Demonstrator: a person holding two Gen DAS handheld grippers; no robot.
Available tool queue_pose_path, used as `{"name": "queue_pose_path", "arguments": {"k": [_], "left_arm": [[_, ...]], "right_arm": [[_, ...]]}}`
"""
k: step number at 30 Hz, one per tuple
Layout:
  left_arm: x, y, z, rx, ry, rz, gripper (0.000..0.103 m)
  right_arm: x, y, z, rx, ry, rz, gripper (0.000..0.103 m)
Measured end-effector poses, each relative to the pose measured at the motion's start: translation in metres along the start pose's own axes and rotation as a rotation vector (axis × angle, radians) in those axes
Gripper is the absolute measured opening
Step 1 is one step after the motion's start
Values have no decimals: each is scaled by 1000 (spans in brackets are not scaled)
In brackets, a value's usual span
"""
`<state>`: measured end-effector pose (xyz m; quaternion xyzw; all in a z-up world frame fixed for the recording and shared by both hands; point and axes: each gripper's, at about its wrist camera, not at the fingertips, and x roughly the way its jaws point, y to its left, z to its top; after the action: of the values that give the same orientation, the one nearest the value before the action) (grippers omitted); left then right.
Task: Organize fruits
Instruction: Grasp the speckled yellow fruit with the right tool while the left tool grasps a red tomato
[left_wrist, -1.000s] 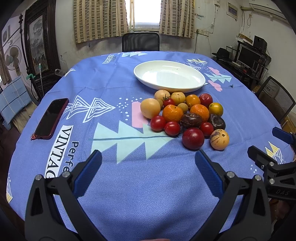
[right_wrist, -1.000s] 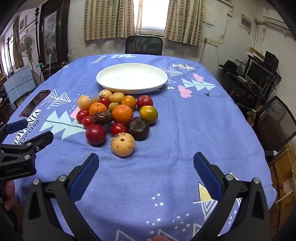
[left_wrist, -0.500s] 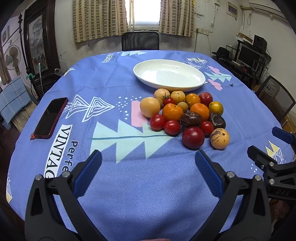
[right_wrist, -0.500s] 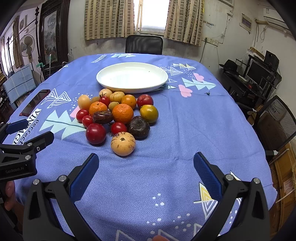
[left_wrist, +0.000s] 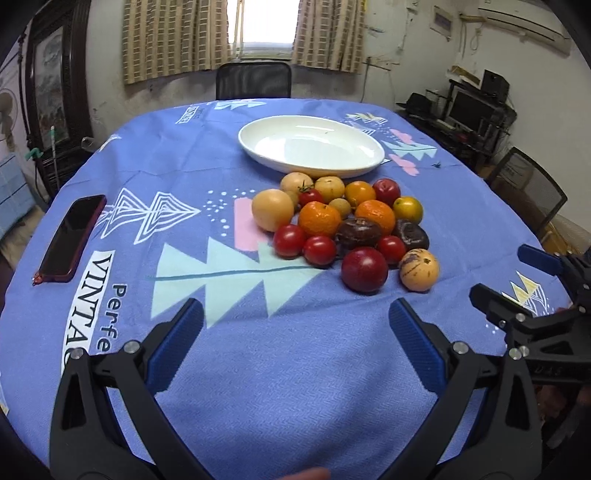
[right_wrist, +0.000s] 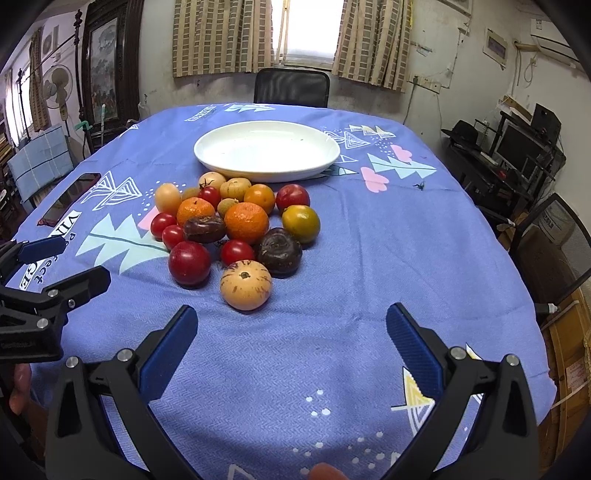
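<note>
left claw (left_wrist: 295, 341) wide open, empty | right claw (right_wrist: 291, 341) same | risk: nudged fruits (right_wrist: 236, 229) roll off worktop (right_wrist: 369, 258), missing plate (right_wrist: 266, 151)

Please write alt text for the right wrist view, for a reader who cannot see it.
A pile of fruit lies on a blue patterned tablecloth before an empty white plate. The open right gripper frames the foreground.

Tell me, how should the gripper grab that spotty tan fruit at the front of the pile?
Probably pinch the spotty tan fruit across its round middle, coming from the near side with the open right gripper. It sits at the pile's front edge, stem end facing the camera, with bare tablecloth in front; the dark wrinkled fruit crowds it behind.
</note>
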<state>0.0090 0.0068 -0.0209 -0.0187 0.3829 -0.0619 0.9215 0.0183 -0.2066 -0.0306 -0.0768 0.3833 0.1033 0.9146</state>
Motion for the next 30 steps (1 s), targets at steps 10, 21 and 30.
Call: {"name": "queue_pose_path", "arguments": {"k": [10,21,30], "left_arm": [[12,16,8,110,-33,-147,101],[33,19,7,86,7,-194,101],[38,11,6,84,36,-209,101]], "right_arm": [[32,-3,7,8,29,125,88],[65,8,11,1,115,199,65],[80,0,12,66,132,265,49]]}}
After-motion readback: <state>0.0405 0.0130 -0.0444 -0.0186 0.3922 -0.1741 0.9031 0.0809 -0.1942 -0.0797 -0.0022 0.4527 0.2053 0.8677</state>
